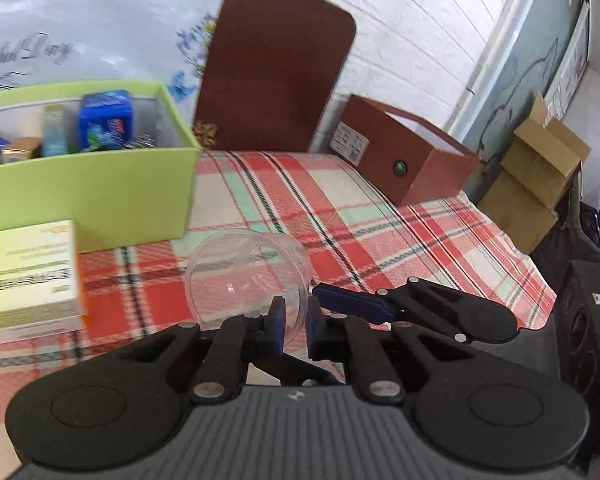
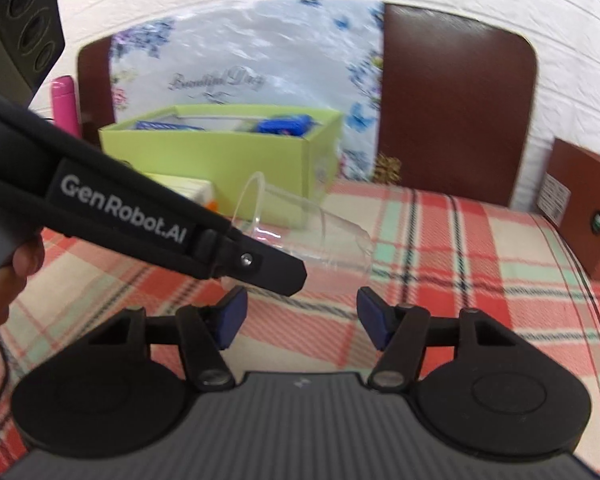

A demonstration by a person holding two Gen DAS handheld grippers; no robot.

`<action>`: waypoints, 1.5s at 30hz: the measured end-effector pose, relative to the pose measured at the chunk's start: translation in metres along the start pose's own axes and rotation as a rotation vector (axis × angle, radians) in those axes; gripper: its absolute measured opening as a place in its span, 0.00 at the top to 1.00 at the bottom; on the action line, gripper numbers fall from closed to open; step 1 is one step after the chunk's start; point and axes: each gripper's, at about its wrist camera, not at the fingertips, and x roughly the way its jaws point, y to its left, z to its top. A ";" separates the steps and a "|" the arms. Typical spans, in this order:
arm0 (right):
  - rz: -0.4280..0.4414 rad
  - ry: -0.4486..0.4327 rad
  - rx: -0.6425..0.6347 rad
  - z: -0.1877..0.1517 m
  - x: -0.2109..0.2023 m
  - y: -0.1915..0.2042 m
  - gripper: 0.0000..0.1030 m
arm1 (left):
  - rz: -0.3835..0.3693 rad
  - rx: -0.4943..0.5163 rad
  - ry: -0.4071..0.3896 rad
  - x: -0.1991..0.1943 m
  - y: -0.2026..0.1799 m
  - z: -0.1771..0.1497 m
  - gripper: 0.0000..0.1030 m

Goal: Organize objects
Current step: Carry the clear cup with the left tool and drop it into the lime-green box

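We see a plaid cloth (image 1: pixel 340 216) covering the surface. Green box (image 1: pixel 100 192) sits at its far left, holding a blue tub (image 1: pixel 106 118) and small packs. Brown box (image 1: pixel 412 164) stands far right by the wall, well apart from the green one. A pale carton (image 1: pixel 24 272) lies just in front of the green box. Clear cup (image 1: pixel 244 272) lies tipped on its side mid-cloth, mouth toward the carton. Left gripper (image 1: pixel 294 330) pinches the cup's rim, pads pressed on the thin wall. Right gripper (image 2: pixel 300 318) hovers just behind the cup, jaws spread, nothing between them. A hand (image 2: pixel 8 276) holds the left gripper's handle.
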 end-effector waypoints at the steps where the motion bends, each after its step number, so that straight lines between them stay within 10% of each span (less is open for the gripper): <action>1: 0.009 -0.007 -0.009 0.003 -0.001 0.004 0.41 | 0.003 -0.005 -0.008 -0.005 0.002 0.000 0.91; 23: 0.059 -0.266 -0.070 0.131 0.027 0.023 0.41 | 0.174 0.013 -0.330 -0.088 0.064 0.089 0.91; 24: 0.049 -0.269 -0.067 0.135 0.035 0.017 0.40 | 0.226 0.018 -0.361 -0.081 0.072 0.091 0.88; 27: 0.010 -0.169 -0.073 0.141 0.066 0.018 0.35 | 0.374 -0.089 -0.311 -0.060 0.109 0.088 0.20; 32: 0.027 -0.115 -0.048 0.113 0.073 0.016 0.33 | 0.268 -0.405 -0.341 -0.077 0.161 0.054 0.20; 45: 0.032 -0.126 0.002 0.093 0.054 0.027 0.23 | 0.300 -0.371 -0.389 -0.113 0.135 0.023 0.19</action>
